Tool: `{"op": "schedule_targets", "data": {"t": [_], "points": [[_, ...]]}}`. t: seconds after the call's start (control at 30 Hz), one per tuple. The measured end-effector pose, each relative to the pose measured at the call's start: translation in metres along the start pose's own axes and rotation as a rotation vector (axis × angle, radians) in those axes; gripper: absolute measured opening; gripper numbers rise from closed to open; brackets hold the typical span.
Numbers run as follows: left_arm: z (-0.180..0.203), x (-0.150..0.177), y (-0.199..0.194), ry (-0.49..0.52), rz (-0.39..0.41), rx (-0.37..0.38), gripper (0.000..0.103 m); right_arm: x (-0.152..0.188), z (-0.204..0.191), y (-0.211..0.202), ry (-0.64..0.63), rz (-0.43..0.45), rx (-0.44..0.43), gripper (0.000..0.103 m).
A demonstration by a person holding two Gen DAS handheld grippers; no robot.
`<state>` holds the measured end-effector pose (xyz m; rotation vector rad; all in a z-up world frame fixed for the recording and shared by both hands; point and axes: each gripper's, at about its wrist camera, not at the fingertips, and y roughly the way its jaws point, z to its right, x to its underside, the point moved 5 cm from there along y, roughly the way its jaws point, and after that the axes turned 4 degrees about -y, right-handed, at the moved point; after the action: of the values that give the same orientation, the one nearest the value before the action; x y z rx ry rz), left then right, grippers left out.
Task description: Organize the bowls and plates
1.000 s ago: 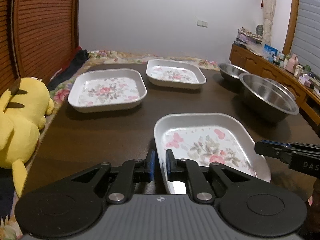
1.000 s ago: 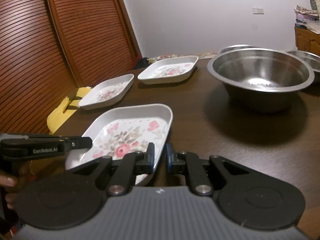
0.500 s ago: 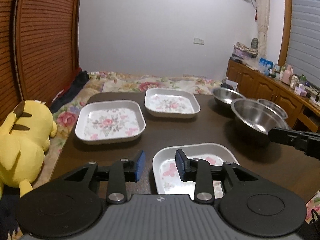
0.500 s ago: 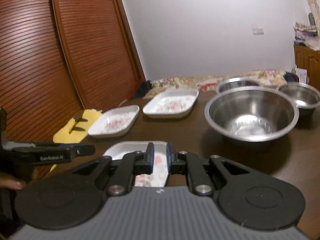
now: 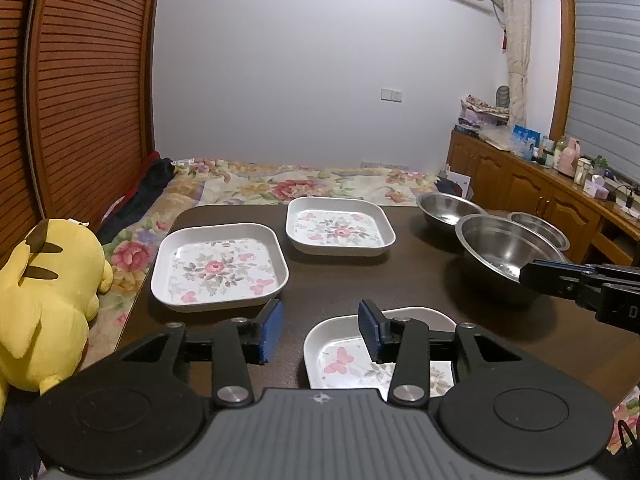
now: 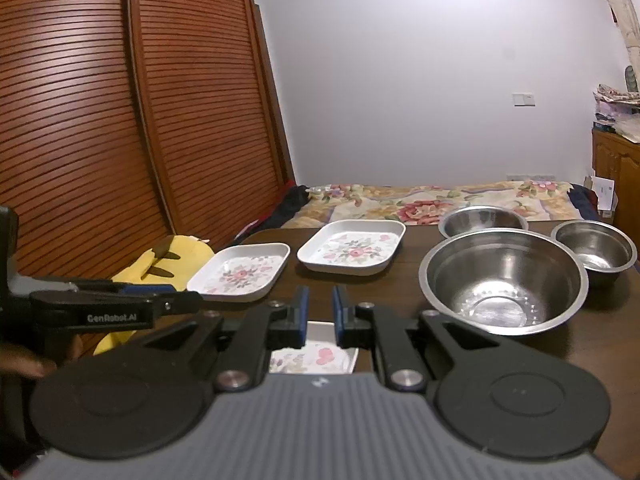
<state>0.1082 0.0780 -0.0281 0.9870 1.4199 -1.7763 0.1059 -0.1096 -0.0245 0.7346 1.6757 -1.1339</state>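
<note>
Three white square floral plates lie on the dark table (image 5: 340, 280): one at the near edge (image 5: 344, 356), one at the left (image 5: 219, 266), one at the back (image 5: 340, 226). Three steel bowls stand at the right: a large one (image 6: 504, 280), a small one (image 6: 594, 246) and one behind (image 6: 482, 218). My left gripper (image 5: 320, 330) is open and empty, raised above the near plate. My right gripper (image 6: 320, 312) has a narrow gap between its pads, holds nothing, and is raised above the near plate (image 6: 316, 354).
A yellow plush toy (image 5: 44, 292) lies off the table's left edge. A floral bedspread (image 5: 304, 186) lies beyond the far edge. A wooden cabinet (image 5: 540, 192) with small items runs along the right. Slatted wooden doors (image 6: 120, 120) stand at the left.
Both grippers rose and pulled back from the near plate. The left gripper opened wide; the right gripper's pads parted slightly.
</note>
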Motion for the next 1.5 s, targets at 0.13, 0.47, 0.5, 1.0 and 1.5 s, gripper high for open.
{"op": "schedule_targets", "data": {"t": [0.13,0.47,0.5,1.0,1.5], "points": [[-0.006,0.000,0.007,0.001,-0.003,-0.013,0.046,-0.002,-0.004,0.006,-0.007,-0.008,-0.007,0.014],[-0.033,-0.010,0.032,-0.014,-0.017,-0.041,0.053,-0.013,-0.020,0.039,-0.038,-0.035,-0.041,0.014],[-0.037,-0.011,0.035,-0.017,-0.017,-0.045,0.054,-0.014,-0.020,0.042,-0.038,-0.039,-0.044,0.014],[-0.121,-0.039,0.087,-0.055,-0.032,-0.139,0.061,-0.036,-0.043,0.126,-0.056,-0.158,-0.106,0.051],[-0.164,-0.032,0.134,-0.095,-0.116,-0.119,0.043,-0.032,-0.063,0.208,-0.050,-0.322,-0.141,0.051]]}}
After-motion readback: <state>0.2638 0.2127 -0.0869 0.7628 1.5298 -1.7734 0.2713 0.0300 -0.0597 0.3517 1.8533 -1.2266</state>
